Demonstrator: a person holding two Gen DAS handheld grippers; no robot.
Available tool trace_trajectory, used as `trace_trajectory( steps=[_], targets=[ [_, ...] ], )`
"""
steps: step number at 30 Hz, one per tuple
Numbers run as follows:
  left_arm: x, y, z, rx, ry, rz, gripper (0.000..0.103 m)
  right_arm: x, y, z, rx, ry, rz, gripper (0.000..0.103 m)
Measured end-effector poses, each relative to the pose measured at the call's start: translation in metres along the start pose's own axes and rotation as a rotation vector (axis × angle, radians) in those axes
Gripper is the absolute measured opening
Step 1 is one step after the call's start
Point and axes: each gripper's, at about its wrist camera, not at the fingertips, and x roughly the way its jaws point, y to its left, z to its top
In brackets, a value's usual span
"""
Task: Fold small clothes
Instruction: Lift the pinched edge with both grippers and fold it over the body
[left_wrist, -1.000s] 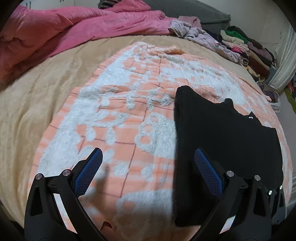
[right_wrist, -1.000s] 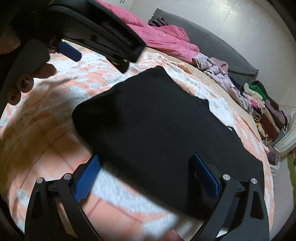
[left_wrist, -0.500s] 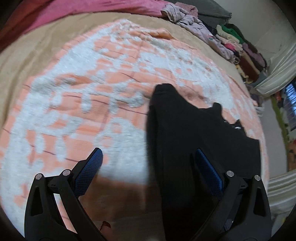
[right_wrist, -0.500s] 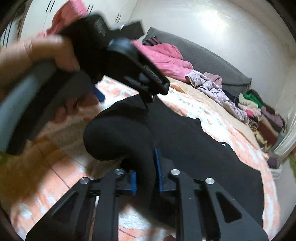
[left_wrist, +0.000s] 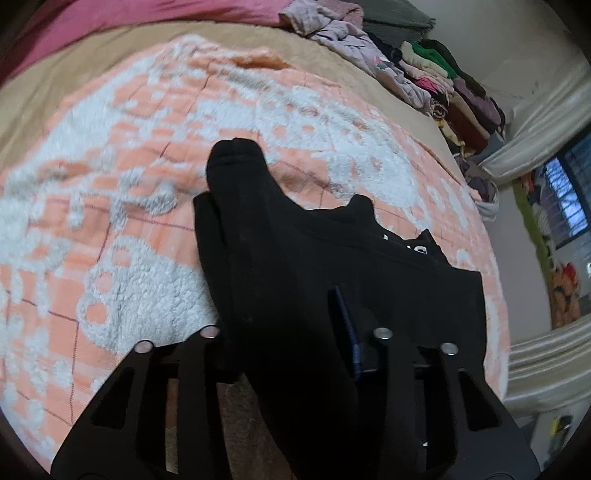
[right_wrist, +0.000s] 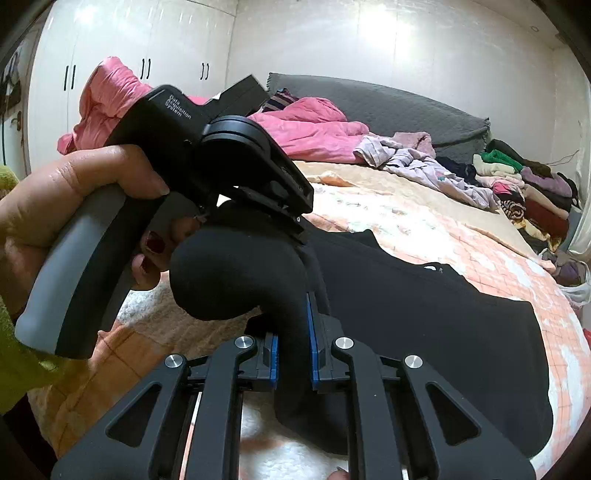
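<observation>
**Q:** Black fabric filled both views; where did it lie, and what held it?

**A:** The black garment (right_wrist: 424, 317) lay on the orange-and-white blanket (left_wrist: 147, 177), which serves as the landmark. At the blanket's left side, in the right wrist view, a hand (right_wrist: 55, 206) gripped the left gripper (left_wrist: 284, 332). Its jaws were closing, with a thick fold of the garment between them; the pads appeared to press on it. Just right of that, the right gripper (right_wrist: 291, 347) had its blue pads drawn together, clamped on the garment's near edge. Between the two grips the cloth bulged in a raised roll above the blanket. The rest of the garment stayed flat, stretching toward the blanket's right edge. Beyond the blanket's far right corner sat a pile of clothes (right_wrist: 524, 184).

**Q:** What could go wrong from here?

**A:** Judged from the frames, the left grip took a bunched wad, not a clean edge. A layer could slip out if the jaws stopped short. Uneven lifting between the two grips could twist the fold line, leaving the garment creased or askew.
</observation>
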Motion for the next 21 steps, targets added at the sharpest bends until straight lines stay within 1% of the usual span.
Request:
trace_trajectory(
  steps=[1, 7, 14, 21],
  targets=[
    [-0.001, -0.003, 0.000, 0.009, -0.006, 0.008, 0.024, -0.001, 0.000, -0.001, 0.002, -0.001, 0.001, 0.011],
    [-0.006, -0.011, -0.002, 0.039, -0.024, 0.042, 0.019, -0.003, -0.002, -0.006, 0.041, 0.007, 0.020, 0.011],
    [-0.013, -0.018, -0.003, 0.065, -0.042, 0.046, 0.017, -0.008, -0.003, -0.006, 0.064, 0.010, 0.028, 0.011],
    [-0.020, -0.027, -0.004, 0.080, -0.058, 0.035, 0.017, -0.016, -0.003, -0.005, 0.061, 0.006, 0.006, 0.010]
  ],
)
